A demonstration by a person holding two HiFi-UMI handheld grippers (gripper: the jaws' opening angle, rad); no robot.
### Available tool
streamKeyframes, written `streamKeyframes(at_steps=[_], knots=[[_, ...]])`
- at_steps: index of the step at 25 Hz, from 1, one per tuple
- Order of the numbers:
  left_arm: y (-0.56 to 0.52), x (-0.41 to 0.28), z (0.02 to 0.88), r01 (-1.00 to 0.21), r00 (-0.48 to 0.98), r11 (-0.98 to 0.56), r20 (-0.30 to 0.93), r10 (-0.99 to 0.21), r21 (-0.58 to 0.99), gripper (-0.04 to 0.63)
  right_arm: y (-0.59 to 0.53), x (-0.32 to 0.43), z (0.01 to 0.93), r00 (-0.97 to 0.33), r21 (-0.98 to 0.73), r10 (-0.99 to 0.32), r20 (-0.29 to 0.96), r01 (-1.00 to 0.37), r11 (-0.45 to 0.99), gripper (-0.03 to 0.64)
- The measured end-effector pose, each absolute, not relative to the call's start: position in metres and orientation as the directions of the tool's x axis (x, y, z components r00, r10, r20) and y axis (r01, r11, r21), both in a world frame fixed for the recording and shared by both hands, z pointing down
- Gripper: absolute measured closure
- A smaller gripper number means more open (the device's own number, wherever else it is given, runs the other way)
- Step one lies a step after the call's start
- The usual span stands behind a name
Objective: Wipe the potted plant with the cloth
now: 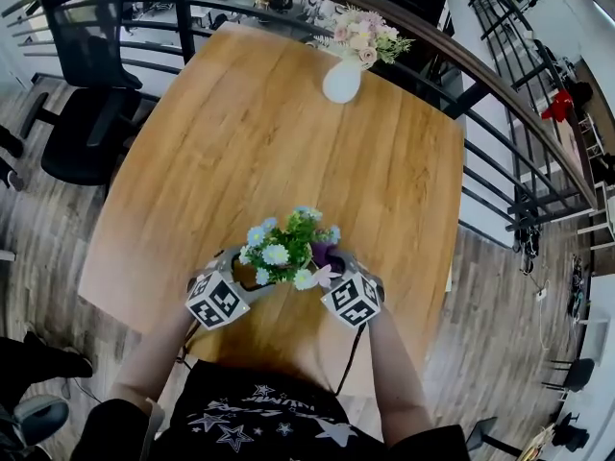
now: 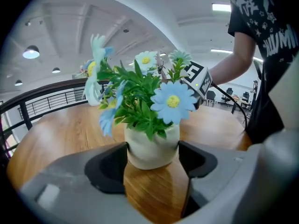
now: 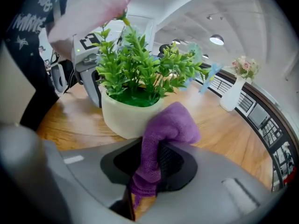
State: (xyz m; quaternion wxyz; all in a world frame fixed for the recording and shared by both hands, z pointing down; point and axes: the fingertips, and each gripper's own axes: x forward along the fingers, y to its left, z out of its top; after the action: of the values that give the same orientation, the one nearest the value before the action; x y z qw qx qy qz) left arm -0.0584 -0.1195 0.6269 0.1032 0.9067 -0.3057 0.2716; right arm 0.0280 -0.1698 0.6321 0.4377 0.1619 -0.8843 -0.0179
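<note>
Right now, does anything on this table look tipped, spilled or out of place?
Nothing stands out. The potted plant stands upright in the left gripper, the right gripper pinches the purple cloth beside it, and the flower vase is upright.

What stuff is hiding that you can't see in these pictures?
- Right gripper view: the cloth covers the spot where it nears the pot, so touching is unclear.
- Left gripper view: the flowers hide the cloth.
- Head view: the flowers hide most of the pot.
</note>
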Motion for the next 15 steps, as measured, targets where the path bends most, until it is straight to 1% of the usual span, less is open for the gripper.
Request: streamKeyframes(at_steps=[10, 15], knots=[[-0.118, -0.059, 0.629, -0.655, 0.632, -0.755, 0.569, -0.526, 0.030, 0.238, -0.162, 0.025, 0.632, -0.602, 0.105, -0.317, 0.733, -0.361, 0.927, 0.532], [-0.116, -0.061, 0.630, -0.693, 0.607, -0.720, 0.568, -0.556, 0.036, 0.238, -0.147, 0.020, 0.630, -0.632, 0.042, -0.321, 0.706, -0.415, 0.909, 0.532]])
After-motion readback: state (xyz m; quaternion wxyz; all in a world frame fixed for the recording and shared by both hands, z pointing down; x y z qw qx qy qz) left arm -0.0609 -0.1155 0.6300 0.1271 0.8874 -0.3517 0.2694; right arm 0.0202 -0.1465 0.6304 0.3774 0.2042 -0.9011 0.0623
